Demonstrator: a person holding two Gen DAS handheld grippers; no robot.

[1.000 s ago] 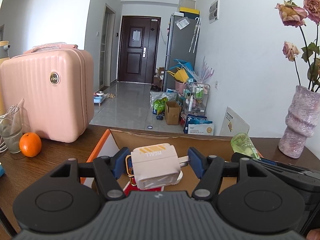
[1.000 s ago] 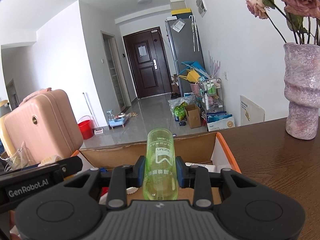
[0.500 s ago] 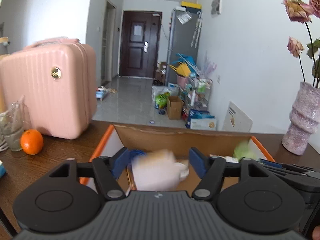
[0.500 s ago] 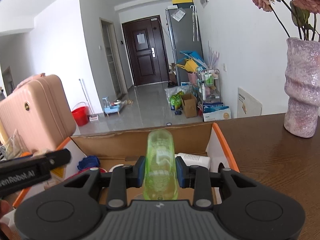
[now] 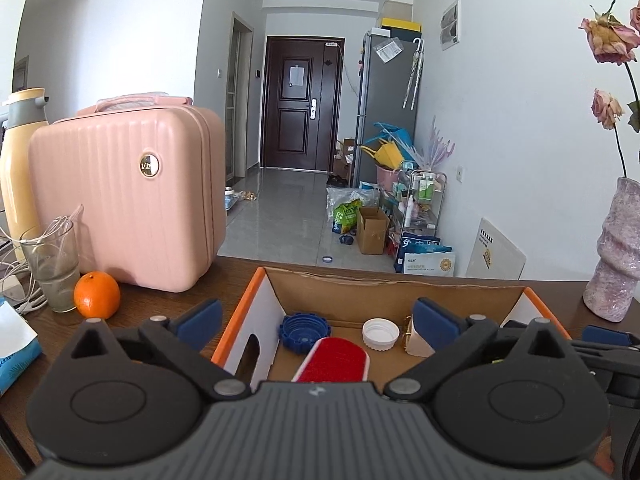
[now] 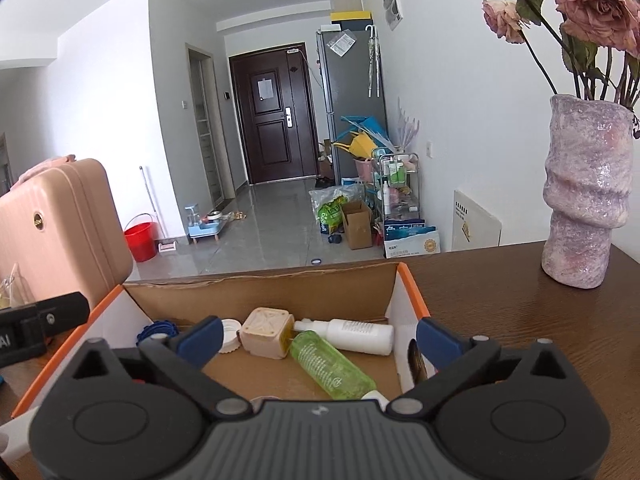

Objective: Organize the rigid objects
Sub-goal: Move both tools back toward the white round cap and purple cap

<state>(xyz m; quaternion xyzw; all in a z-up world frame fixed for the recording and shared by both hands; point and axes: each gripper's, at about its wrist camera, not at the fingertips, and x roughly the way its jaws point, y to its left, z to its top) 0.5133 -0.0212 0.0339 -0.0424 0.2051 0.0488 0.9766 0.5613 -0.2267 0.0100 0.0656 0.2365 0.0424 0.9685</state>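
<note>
Green bottle (image 6: 332, 364) and beige case (image 6: 266, 332) lie in the cardboard box (image 6: 256, 292); both claws, left (image 5: 316, 318) and right (image 6: 318, 338), have just sprung open, empty.

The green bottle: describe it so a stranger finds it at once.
Look in the orange-edged cardboard box on the wooden table. The green bottle lies on its side beside a white bottle and a beige square case. It alone is translucent green.
</note>
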